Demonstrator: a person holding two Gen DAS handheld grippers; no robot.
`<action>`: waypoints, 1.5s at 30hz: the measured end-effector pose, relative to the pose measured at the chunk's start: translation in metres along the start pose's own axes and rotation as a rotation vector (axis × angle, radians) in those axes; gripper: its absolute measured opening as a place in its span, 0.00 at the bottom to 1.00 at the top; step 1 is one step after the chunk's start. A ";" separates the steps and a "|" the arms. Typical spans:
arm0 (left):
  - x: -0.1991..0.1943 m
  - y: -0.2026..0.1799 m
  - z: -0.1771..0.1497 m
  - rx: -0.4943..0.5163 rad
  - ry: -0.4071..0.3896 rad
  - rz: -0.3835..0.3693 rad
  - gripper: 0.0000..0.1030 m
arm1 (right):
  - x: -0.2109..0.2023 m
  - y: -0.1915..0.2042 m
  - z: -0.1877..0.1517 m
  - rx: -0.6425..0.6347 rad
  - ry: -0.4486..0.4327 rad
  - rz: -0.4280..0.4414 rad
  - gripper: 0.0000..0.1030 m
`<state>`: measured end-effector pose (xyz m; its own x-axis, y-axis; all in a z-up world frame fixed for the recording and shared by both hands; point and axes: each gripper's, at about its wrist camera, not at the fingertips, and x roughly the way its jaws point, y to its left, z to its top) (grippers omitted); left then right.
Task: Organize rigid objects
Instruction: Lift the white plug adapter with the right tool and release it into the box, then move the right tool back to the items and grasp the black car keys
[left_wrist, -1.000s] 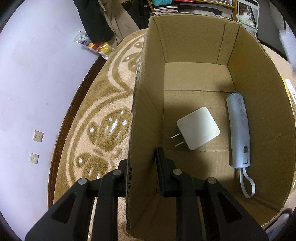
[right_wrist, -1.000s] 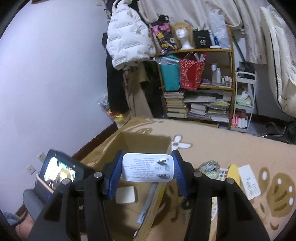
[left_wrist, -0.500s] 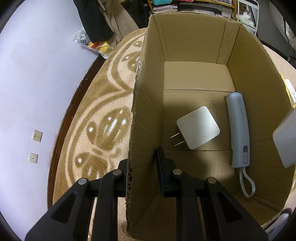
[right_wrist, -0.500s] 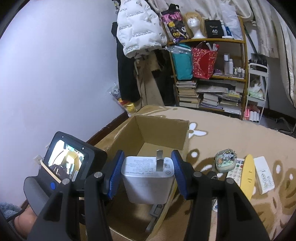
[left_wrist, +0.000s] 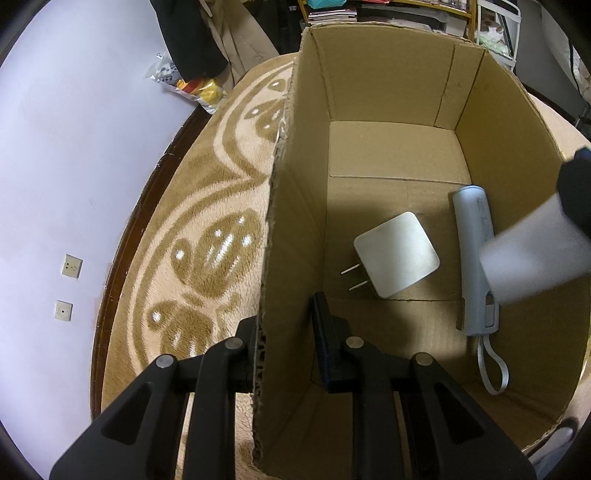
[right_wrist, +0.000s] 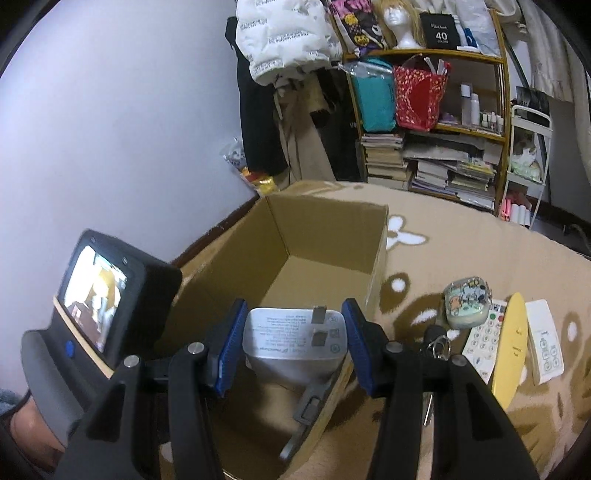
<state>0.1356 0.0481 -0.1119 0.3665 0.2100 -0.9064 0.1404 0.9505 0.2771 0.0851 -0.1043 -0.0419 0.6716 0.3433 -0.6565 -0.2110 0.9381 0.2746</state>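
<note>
Left gripper (left_wrist: 291, 328) is clamped on the cardboard box (left_wrist: 388, 85) wall. Right gripper (right_wrist: 291, 341) is clenched on a white charger (right_wrist: 295, 339) – held over the box opening; beyond its fingers, a second charger (left_wrist: 397, 260) and grey handset (left_wrist: 474, 254) are seen on the box floor.

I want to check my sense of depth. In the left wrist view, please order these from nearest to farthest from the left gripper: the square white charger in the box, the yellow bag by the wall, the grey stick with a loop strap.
1. Square white charger, on the box floor just ahead of the left gripper.
2. Grey stick with loop strap, further right in the box.
3. Yellow bag, outside, far by the wall.
</note>
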 end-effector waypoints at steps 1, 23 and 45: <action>0.000 0.000 0.000 0.001 0.000 0.000 0.19 | 0.000 0.000 -0.001 0.003 0.002 0.004 0.53; -0.004 -0.001 0.000 0.009 0.002 0.013 0.20 | -0.035 -0.051 -0.003 0.143 -0.028 -0.128 0.83; -0.004 -0.005 -0.001 0.015 -0.001 0.017 0.20 | 0.020 -0.085 -0.050 0.181 0.112 -0.173 0.86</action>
<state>0.1327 0.0424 -0.1103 0.3699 0.2263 -0.9011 0.1477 0.9432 0.2975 0.0813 -0.1748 -0.1138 0.6019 0.1907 -0.7755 0.0373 0.9633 0.2658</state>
